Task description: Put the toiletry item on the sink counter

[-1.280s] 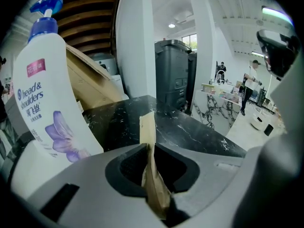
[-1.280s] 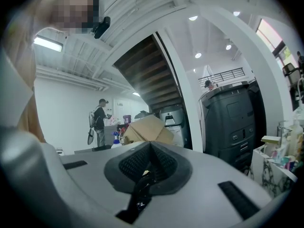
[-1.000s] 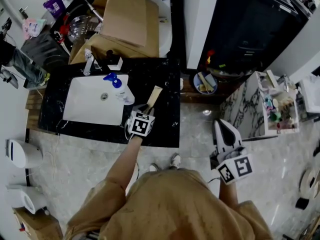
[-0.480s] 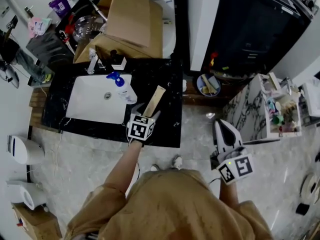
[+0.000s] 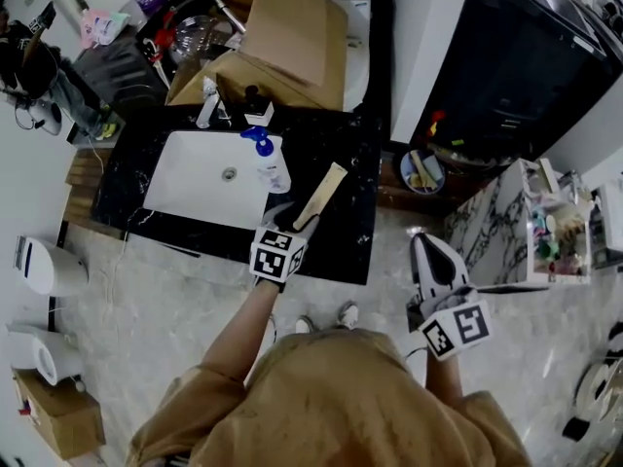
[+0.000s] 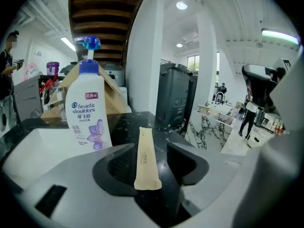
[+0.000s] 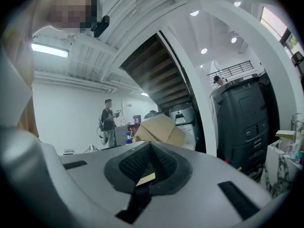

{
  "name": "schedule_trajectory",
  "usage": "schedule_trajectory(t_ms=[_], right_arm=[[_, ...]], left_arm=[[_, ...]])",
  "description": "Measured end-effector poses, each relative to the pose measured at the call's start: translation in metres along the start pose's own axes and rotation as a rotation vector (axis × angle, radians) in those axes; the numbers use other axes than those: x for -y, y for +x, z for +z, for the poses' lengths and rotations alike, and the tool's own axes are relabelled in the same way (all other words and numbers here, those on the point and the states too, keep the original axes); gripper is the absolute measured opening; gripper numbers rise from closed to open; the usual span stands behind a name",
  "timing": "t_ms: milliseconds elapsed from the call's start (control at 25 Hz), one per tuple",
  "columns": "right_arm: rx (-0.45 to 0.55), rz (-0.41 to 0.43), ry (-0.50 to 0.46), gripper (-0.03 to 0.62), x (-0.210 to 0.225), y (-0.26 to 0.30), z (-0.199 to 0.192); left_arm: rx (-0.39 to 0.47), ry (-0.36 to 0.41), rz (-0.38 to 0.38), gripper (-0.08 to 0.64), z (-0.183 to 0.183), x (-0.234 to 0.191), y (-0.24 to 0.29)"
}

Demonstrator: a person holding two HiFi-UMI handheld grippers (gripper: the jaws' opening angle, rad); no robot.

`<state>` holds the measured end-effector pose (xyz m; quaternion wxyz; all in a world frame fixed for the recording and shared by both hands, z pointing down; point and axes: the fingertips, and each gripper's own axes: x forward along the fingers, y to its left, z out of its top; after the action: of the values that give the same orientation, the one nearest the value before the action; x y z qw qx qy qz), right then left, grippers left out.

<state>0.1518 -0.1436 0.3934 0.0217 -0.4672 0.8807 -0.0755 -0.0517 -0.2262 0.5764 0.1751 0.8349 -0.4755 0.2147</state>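
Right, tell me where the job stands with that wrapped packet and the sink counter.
Done: the tan wrapped packet lies flat on the black sink counter, beside the Head & Shoulders bottle. In hand: nothing; the left tongs stand open around it, pads clear, jaws having just opened wide and begun closing. Left: probably only drawing the left tongs away.

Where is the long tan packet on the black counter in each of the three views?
Head view: the tan packet lies slantwise on the black counter, right of the shampoo bottle.
Left gripper view: low centre, again right of the bottle.
Right gripper view: only a tan sliver low centre; cannot tell whether it is the packet.
Shared landmark: the cardboard box.
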Motion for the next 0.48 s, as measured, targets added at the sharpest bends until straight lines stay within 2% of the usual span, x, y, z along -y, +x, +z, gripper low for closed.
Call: schedule_trajectory(t_ms=[160, 280, 480], right_arm=[[-0.013, 0.022, -0.004, 0.003, -0.016, 0.007, -0.002], [-0.020, 0.023, -0.013, 0.003, -0.022, 0.012, -0.003], [-0.019, 0.010, -0.033, 0.003, -0.024, 0.013, 0.000]], left_arm=[[0.047, -0.010, -0.005, 0.081, 0.006, -0.003, -0.021], [0.118, -0.015, -0.017, 0.015, 0.025, -0.005, -0.042], [0.252, -0.034, -0.038, 0.005, 0.061, -0.007, -0.075]])
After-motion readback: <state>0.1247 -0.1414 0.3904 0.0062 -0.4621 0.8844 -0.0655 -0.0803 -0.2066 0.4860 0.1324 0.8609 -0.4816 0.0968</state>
